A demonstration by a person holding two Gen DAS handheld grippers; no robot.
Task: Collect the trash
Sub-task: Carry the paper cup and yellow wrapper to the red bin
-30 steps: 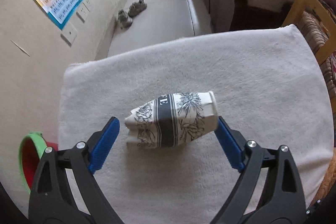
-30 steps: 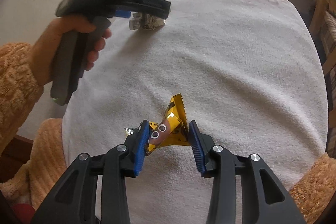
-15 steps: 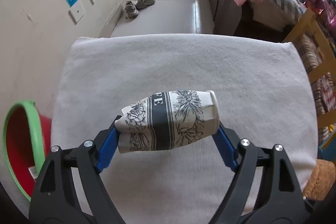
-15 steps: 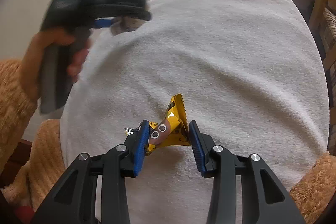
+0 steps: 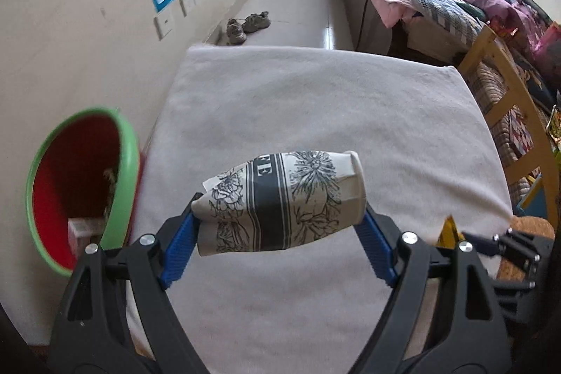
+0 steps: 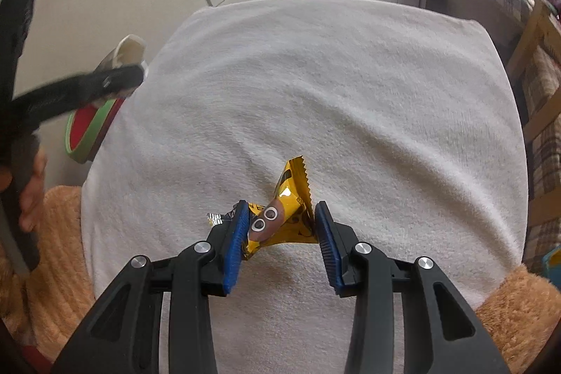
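Holding the crushed paper cup (image 5: 280,202) crosswise, my left gripper (image 5: 278,239) has closed a little further and now clamps it end to end: long axis running 9 to 3 o'clock, rim at 3, lifted above the white towel (image 5: 315,100). The red bin (image 5: 82,188) sits at 9 o'clock. My right gripper (image 6: 280,237) pinches the yellow wrapper (image 6: 284,216), its serrated tip pointing toward 12.

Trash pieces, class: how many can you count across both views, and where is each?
2. A crushed paper cup is gripped in the left gripper; a yellow snack wrapper sits between the right gripper's jaws on the towel. More may be hidden in the bin.
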